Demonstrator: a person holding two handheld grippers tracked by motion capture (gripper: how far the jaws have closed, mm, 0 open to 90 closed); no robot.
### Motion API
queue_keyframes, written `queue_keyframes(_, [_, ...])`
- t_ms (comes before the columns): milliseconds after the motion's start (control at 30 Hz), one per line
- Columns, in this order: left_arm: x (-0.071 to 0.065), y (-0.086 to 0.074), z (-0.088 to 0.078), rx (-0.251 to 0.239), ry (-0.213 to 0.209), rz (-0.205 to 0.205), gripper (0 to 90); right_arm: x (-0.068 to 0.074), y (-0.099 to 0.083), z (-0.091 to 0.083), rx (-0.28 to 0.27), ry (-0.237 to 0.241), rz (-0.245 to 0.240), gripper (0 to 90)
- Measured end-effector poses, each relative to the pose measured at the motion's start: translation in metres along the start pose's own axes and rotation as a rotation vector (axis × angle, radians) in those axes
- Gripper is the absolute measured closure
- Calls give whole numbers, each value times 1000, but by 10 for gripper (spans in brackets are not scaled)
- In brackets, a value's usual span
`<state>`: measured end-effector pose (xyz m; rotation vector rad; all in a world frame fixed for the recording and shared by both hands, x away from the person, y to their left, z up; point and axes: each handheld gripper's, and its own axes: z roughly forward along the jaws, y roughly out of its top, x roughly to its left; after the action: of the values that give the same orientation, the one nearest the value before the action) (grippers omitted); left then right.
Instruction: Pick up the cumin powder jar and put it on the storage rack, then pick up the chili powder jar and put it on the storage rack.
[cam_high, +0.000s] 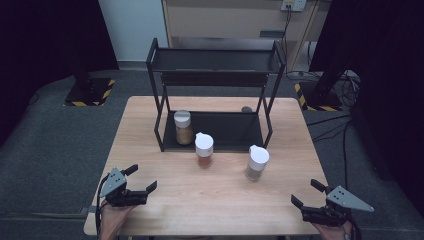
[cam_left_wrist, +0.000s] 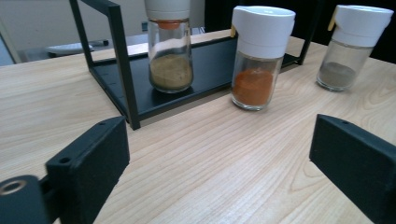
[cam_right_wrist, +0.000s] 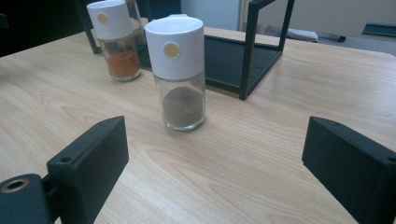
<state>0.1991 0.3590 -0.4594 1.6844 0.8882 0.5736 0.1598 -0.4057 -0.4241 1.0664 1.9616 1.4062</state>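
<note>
Start of pick step, both grippers empty. My left gripper (cam_high: 141, 178) & right gripper (cam_high: 306, 192) gape wide at table's near edge. Grey-spice jar (cam_high: 256, 163), orange-spice jar (cam_high: 204, 150) stand in front of rack (cam_high: 215, 75). Next: R reaches fwd, straddles grey jar.

Each of the person's hands grips a matt black, blocky two-jaw tool, the left gripper (cam_high: 141, 179) and the right gripper (cam_high: 305, 193), and each tool carries a flat grey three-cornered plate on top with a few small dark holes in it. Seen along the tools themselves, the jaws are thick, square-edged black slabs with a slightly grainy plastic surface, one small round screw hole sunk near the top of the near jaw, and a dull brass-coloured ring set into the black housing at the lower corner. A thin black cable trails from the left tool past the hand (cam_high: 114, 219) holding it.
</note>
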Motion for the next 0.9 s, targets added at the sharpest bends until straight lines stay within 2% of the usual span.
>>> queue_keyframes(167, [-3, 1, -1, 1, 14, 8, 30, 0, 0, 0, -2, -1, 2, 75])
queue_keyframes(367, [-6, 5, 1, 33, 17, 8, 33, 0, 0, 0, 0, 0, 0, 75])
queue_keyframes(900, [-5, 8, 3, 58, -10, 19, 20, 2, 0, -1, -11, -8, 3, 65])
